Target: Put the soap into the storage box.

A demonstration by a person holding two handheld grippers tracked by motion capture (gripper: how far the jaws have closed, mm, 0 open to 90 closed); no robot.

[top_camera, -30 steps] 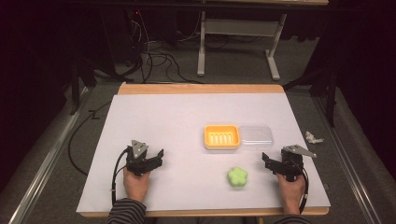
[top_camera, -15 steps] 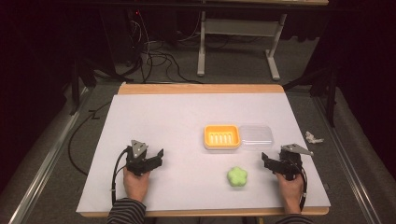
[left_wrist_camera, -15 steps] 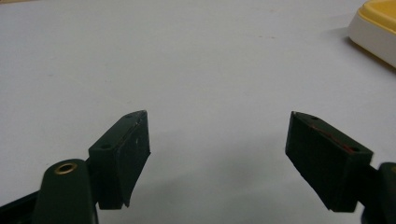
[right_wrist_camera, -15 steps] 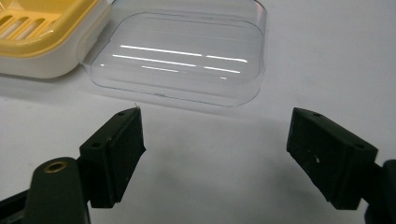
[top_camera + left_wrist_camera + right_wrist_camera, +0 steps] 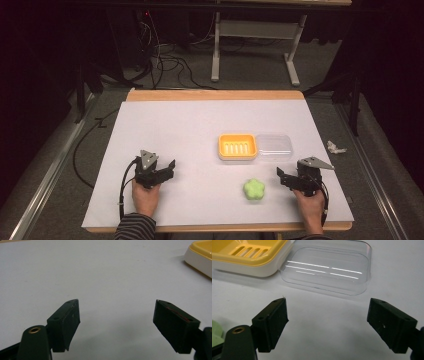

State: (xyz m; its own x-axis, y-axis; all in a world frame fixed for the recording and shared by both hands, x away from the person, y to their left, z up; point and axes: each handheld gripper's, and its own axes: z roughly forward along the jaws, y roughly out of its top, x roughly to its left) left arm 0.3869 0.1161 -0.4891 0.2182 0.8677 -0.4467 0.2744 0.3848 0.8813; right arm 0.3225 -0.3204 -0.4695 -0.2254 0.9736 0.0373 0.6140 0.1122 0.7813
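White table [image 5: 200,130], soap [image 5: 254,190], both grippers idle

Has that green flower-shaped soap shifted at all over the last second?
No. The green flower-shaped soap lies at the same spot below the yellow soap dish, with the same gap between them.

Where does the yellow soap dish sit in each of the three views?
High view: the dish lies right of centre on the table, its clear lid against its right side.
Left gripper view: one corner of it shows at the upper right edge.
Right gripper view: it lies at the upper left, the lid to its right.
Shared landmark: the dish's pale base under the yellow tray.
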